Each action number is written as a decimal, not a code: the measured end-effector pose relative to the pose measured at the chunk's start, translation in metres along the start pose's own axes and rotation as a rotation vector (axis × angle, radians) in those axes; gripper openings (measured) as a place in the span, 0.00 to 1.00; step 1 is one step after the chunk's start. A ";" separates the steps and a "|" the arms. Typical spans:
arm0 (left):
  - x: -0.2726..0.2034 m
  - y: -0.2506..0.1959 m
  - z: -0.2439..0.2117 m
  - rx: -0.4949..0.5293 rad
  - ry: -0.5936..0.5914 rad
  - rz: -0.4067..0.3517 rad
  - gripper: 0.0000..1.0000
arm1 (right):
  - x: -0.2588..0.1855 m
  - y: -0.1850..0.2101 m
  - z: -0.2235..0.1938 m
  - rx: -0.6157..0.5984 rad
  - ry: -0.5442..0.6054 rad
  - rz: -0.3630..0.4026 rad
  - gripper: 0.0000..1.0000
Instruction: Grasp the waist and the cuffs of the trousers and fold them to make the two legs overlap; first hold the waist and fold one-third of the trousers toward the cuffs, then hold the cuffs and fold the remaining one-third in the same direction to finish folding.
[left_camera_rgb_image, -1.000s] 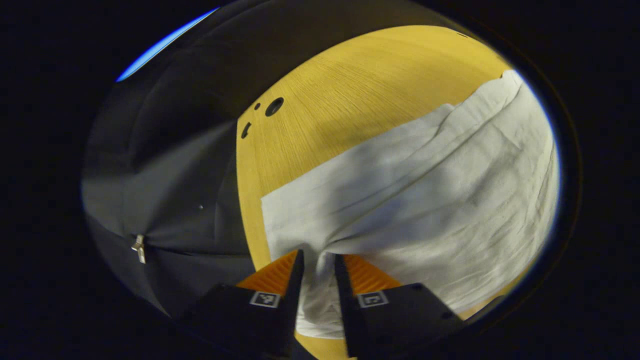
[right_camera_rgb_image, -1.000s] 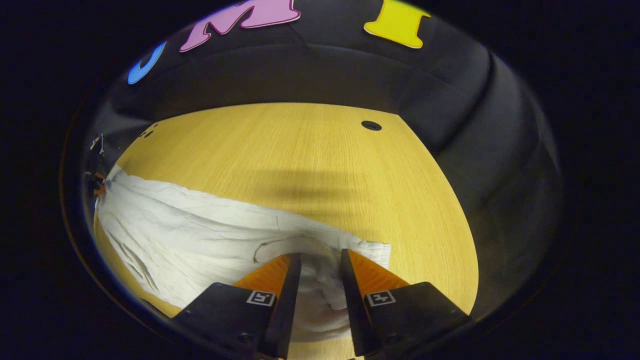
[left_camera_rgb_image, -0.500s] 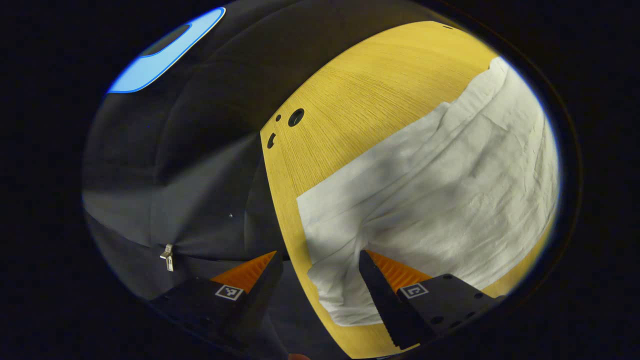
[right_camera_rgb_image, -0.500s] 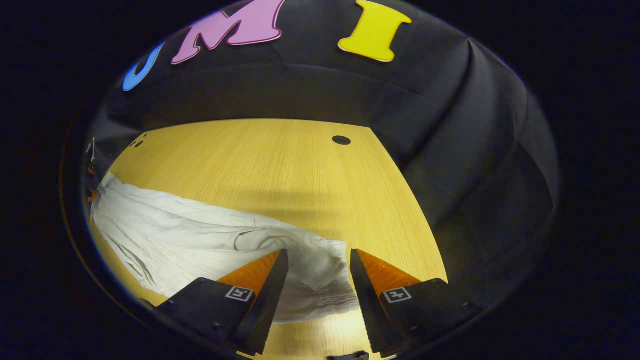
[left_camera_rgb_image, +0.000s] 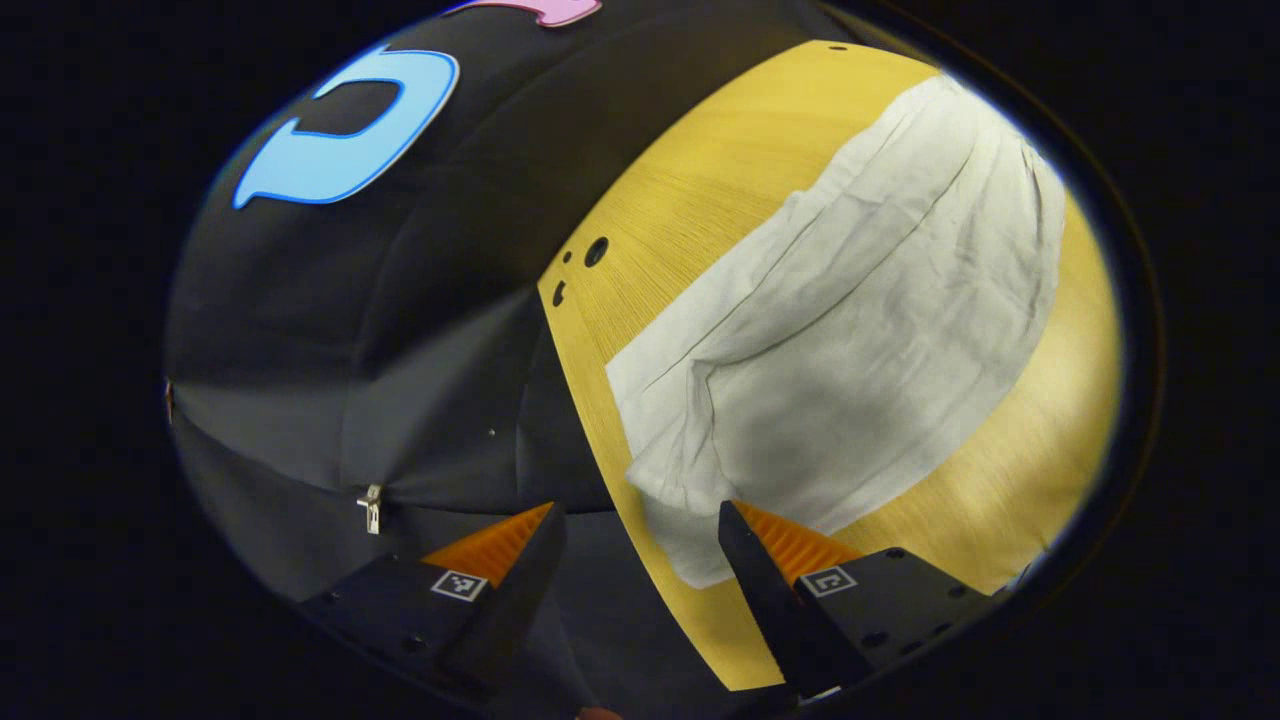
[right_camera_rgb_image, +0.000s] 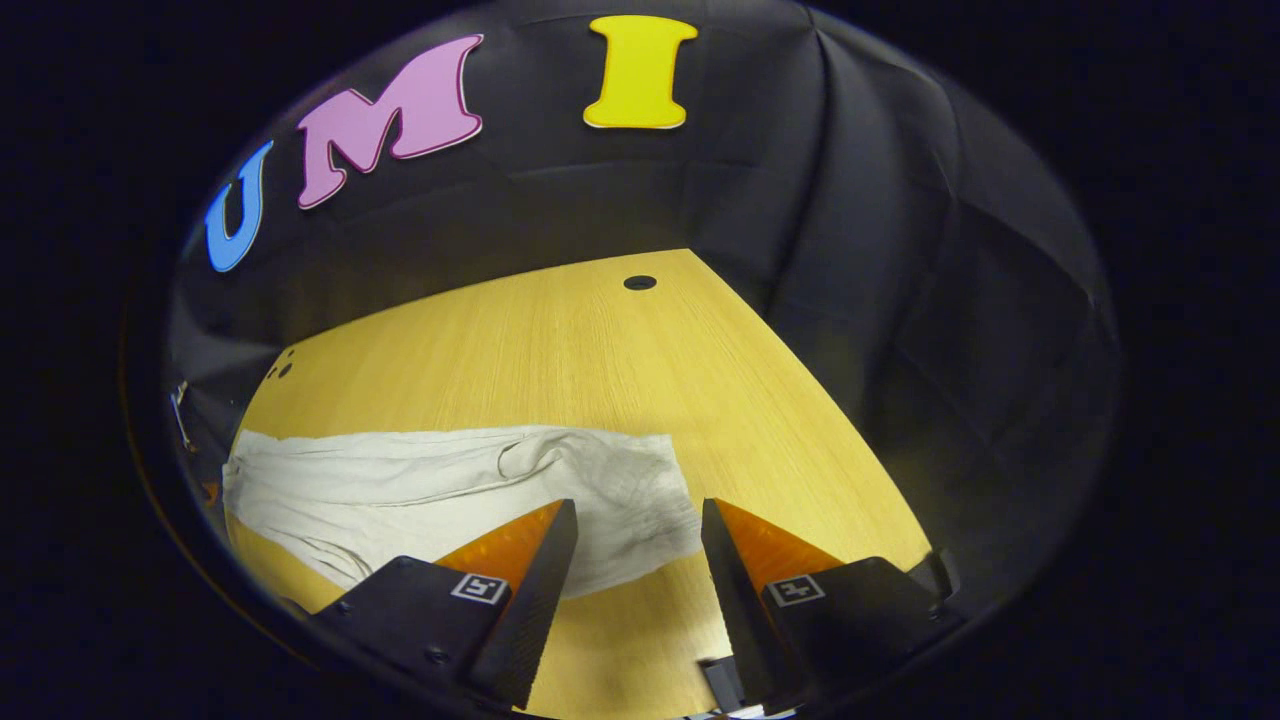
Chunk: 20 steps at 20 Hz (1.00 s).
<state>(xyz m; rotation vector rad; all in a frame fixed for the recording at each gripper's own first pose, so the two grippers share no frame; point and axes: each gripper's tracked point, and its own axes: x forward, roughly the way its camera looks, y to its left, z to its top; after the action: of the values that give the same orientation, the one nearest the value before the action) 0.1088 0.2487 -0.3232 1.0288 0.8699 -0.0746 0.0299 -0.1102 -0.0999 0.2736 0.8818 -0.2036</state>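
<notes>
- Yellow wood-grain desk (right_camera_rgb_image: 600, 340) carries crumpled white cloth trousers (left_camera_rgb_image: 850, 330), lying flat.
- Left claw (left_camera_rgb_image: 640, 530), lower frame, hovers released over the desk edge.
- Right claw (right_camera_rgb_image: 635, 520) hovers released above the trousers' end.

Trousers (left_camera_rgb_image: 850, 330): off-white throughout, plain fabric with no print; grey shadow lines follow the creases and seams. In the right gripper view the trousers (right_camera_rgb_image: 450, 490) show the same pale cream tone.

Tabletop (left_camera_rgb_image: 700, 180): yellow wood-look finish with fine, straight, parallel grain lines. Beyond the trousers, the tabletop (right_camera_rgb_image: 560, 350) carries small round black holes: one single hole near its far edge and a small cluster near its left corner.

Each claw body carries a small square tag, black and white, in a blocky pattern.
</notes>
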 end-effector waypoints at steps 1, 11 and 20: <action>-0.007 0.001 0.000 -0.040 -0.016 0.009 0.97 | -0.002 0.002 -0.006 0.027 0.007 -0.003 0.77; -0.049 -0.035 0.034 -0.622 -0.123 -0.083 0.97 | 0.002 0.025 -0.051 0.281 0.091 -0.007 0.79; -0.042 -0.076 0.033 -0.994 -0.056 -0.184 0.98 | 0.036 0.019 -0.061 0.581 0.138 -0.038 0.79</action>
<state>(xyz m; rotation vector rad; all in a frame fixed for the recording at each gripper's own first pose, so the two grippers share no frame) 0.0671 0.1686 -0.3427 0.0170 0.8016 0.1647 0.0133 -0.0748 -0.1615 0.8193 0.9514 -0.4820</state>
